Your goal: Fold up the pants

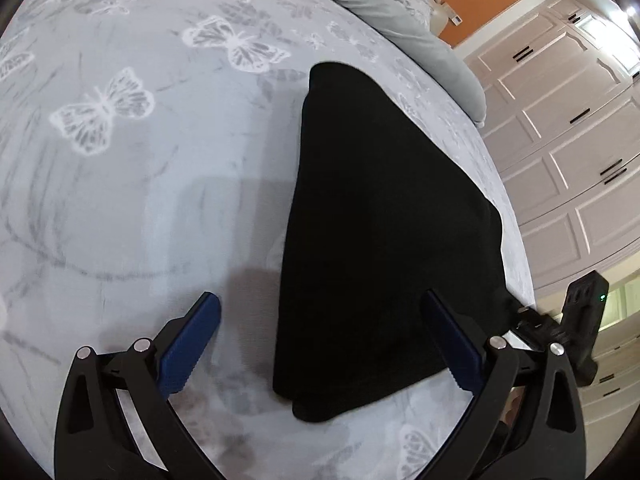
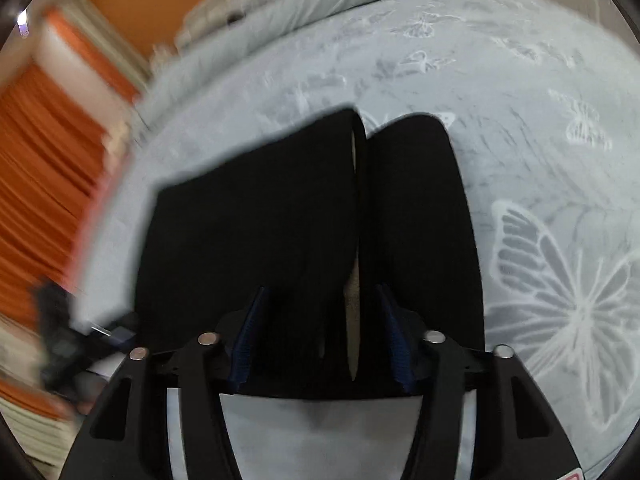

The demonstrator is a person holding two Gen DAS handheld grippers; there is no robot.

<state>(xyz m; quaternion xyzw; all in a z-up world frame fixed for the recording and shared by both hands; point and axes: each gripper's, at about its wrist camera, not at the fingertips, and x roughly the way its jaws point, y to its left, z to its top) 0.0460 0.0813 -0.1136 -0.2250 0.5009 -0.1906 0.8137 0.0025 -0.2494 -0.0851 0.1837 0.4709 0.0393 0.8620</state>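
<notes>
Black pants (image 1: 380,220) lie folded on the bed near its right edge, narrow end far, wide end near. My left gripper (image 1: 320,298) hovers over the near end, open wide; its left pad is over bare sheet and its right pad over the cloth. In the right wrist view the pants (image 2: 260,220) show two black panels with a slit between them and a pale lining. My right gripper (image 2: 320,290) stands at their near edge with its jaws partly apart, black cloth between the blue pads (image 2: 248,344). I see no firm pinch. That view is blurred.
The bed sheet (image 1: 120,200) is pale grey with white butterflies (image 2: 560,300). A grey duvet (image 1: 400,12) is piled at the head. White wardrobe doors (image 1: 560,140) stand past the bed's right edge. Orange curtains (image 2: 40,160) hang on the other side.
</notes>
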